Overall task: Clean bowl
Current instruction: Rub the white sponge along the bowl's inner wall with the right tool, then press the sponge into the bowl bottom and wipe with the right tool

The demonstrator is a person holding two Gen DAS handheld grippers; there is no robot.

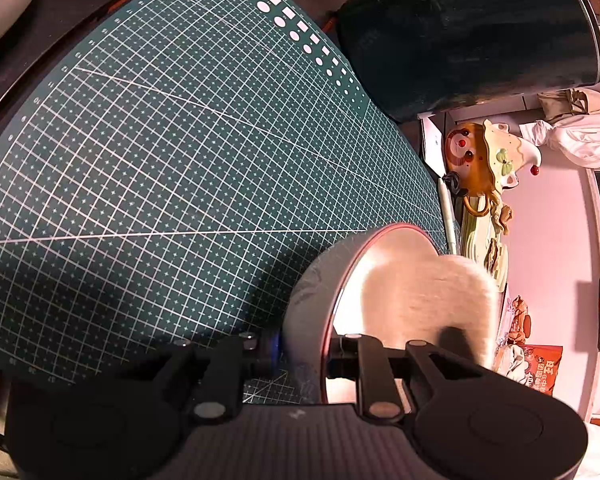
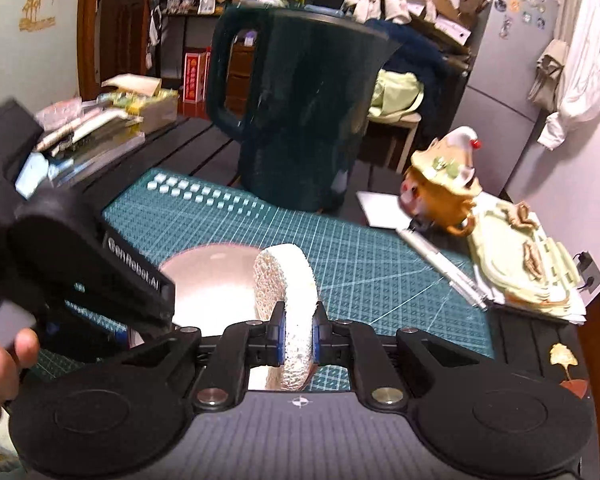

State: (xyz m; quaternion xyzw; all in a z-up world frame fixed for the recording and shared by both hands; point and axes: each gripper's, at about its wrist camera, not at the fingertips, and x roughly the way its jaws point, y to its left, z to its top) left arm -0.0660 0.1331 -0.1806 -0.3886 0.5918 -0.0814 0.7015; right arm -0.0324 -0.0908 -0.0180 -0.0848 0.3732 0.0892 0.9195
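Steel bowl sits tilted on the green mat, its rim clamped by the left gripper. Inside the bowl, the right gripper pinches a white sponge. Behind the bowl stands a dark jug.

Teal mat with a white grid; pale grey bowl, red-rimmed; white sponge; dark green jug; black grippers.
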